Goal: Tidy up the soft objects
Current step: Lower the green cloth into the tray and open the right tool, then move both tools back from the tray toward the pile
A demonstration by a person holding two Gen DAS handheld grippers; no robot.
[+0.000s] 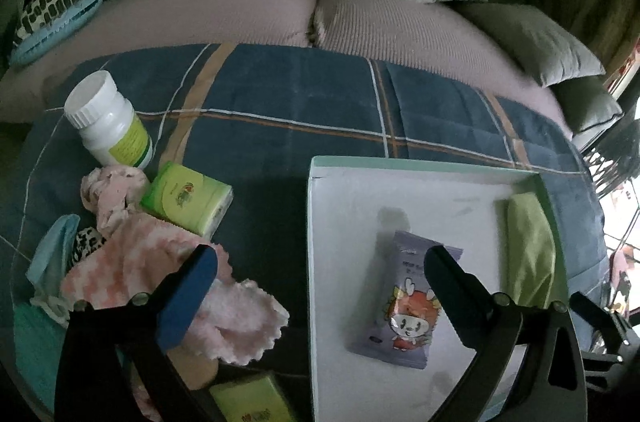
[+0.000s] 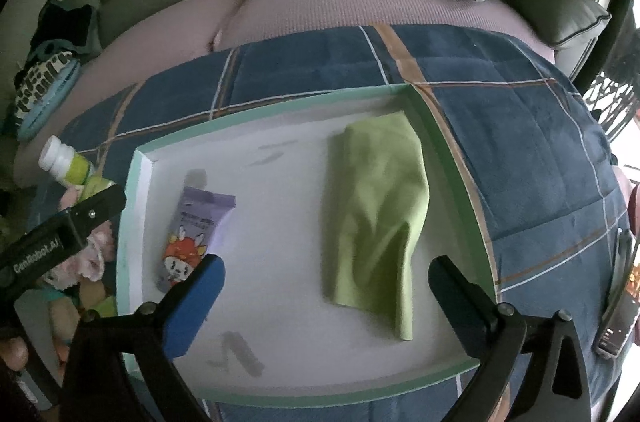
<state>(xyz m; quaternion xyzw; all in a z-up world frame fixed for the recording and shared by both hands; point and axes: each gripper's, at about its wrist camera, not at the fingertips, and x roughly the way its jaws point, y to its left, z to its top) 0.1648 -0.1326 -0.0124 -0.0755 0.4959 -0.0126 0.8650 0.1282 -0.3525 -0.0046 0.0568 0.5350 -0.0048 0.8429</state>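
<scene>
Both the left gripper and right gripper hovered with fingers spread wide and empty above the shallow white cardboard tray, where the folded lime-green cloth and purple cartoon-printed pouch lay apart.

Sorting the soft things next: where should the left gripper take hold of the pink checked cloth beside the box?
Take the pink checked cloth at its raised, bunched middle, coming from above with the left gripper open. It lies crumpled and limp on the blanket, so the flat scalloped edges probably give little to pinch.
</scene>
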